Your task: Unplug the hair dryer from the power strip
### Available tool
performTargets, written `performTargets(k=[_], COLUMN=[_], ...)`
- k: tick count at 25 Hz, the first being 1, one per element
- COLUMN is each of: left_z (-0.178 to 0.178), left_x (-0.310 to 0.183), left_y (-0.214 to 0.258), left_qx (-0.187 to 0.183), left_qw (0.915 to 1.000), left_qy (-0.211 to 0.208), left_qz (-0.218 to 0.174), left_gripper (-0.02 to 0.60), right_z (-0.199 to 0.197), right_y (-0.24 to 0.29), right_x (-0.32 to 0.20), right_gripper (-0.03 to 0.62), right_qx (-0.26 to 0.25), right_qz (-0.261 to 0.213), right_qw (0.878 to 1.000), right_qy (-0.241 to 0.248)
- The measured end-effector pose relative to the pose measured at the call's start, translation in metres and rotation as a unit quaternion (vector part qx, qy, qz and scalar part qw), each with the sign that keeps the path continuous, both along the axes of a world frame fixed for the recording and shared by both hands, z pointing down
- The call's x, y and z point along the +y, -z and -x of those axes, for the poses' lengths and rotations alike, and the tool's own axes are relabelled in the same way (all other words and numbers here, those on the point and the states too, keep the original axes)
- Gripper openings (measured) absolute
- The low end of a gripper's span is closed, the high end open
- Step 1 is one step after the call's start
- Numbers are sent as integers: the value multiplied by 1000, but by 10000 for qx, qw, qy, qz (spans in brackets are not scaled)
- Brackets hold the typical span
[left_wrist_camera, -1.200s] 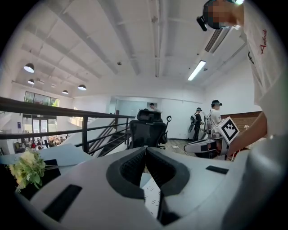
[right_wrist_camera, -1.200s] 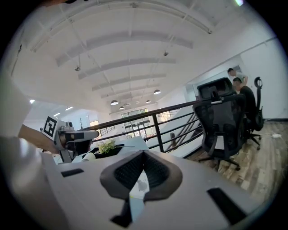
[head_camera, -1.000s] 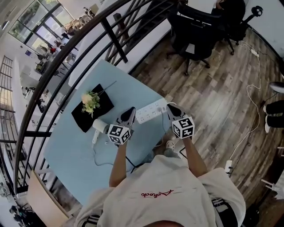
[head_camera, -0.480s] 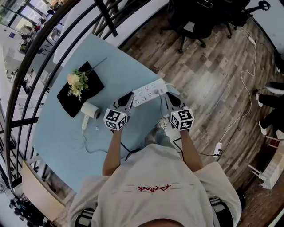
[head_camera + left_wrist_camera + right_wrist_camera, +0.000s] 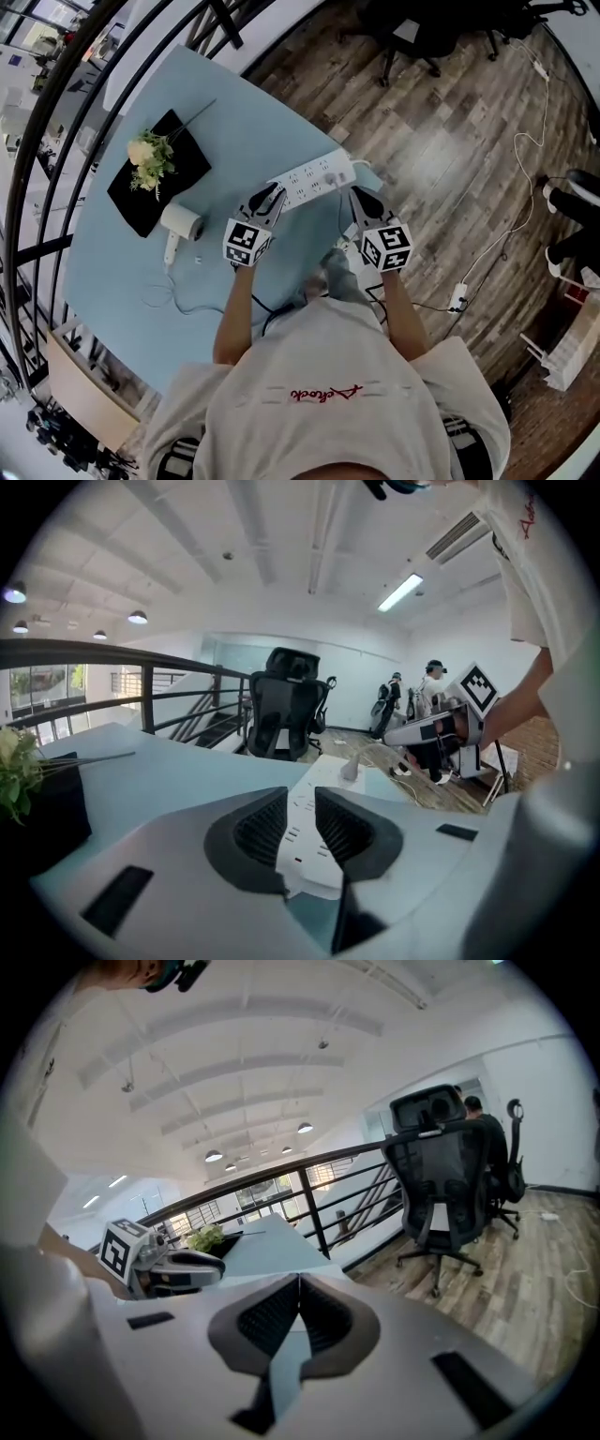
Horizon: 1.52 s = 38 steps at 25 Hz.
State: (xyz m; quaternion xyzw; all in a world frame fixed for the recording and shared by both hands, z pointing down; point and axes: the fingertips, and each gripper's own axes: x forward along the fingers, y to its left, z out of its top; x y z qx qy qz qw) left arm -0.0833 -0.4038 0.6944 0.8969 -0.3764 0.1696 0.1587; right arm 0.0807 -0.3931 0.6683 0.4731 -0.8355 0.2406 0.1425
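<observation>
A white power strip [image 5: 314, 178] lies on the light blue table [image 5: 112, 272] near its right edge. My left gripper [image 5: 267, 199] hangs just short of the strip's near end. Its jaws have just been opening and stand slightly apart. The power strip [image 5: 302, 829] shows through the gap and nothing is pressed between the pads. A pale plug [image 5: 350, 771] stands in the strip's far end. My right gripper [image 5: 363, 197] is shut and empty, beside the strip's right end. The white hair dryer [image 5: 178, 225] lies left of the left gripper, its cord [image 5: 164, 302] looping over the table.
A black tray [image 5: 131, 202] with a flower bunch [image 5: 145, 155] sits at the table's far left. A black railing [image 5: 56, 141] runs behind the table. Black office chairs [image 5: 441, 1185] stand on the wood floor [image 5: 450, 159], where cables [image 5: 506, 244] trail.
Both grippers have come down towards the table and the power strip. The left gripper's jaws have parted a little; the right gripper's stay shut.
</observation>
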Motion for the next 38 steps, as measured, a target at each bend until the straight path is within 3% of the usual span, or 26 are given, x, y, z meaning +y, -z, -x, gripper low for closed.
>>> performTargets(k=[2, 7, 19, 20, 22, 24, 28, 38], left_z=[-2, -6, -6, -6, -6, -6, -5, -6], left_x=[0, 2, 1, 0, 0, 0, 0, 1], left_y=[-7, -28, -35, -35, -35, -35, -35, -36], left_qx=[-54, -402, -641, -639, -627, -617, -623, -615], left_qw=[10000, 9989, 9978, 9978, 9979, 9980, 9979, 9980], left_qy=[-17, -206, -175, -172, -168, -162, -144, -128], left_qz=[55, 81, 46, 44, 40, 40, 46, 70], left_gripper=[114, 146, 150, 150, 150, 150, 150, 150], right_z=[0, 0, 0, 1, 5, 9, 16, 40], right_y=[-1, -11, -6, -3, 2, 4, 0, -14], right_x=[0, 2, 4, 3, 3, 5, 11, 4], right_gripper=[18, 18, 20, 26, 178, 216, 245, 247], right_qx=[-41, -70, -188, -260, -404, -436, -273, 118], right_qz=[9, 104, -39, -96, -203, -264, -215, -75], right_qw=[10000, 9999, 9998, 9996, 9990, 9987, 9992, 9992], right_qy=[-3, -11, -35, -15, 37, 87, 221, 386])
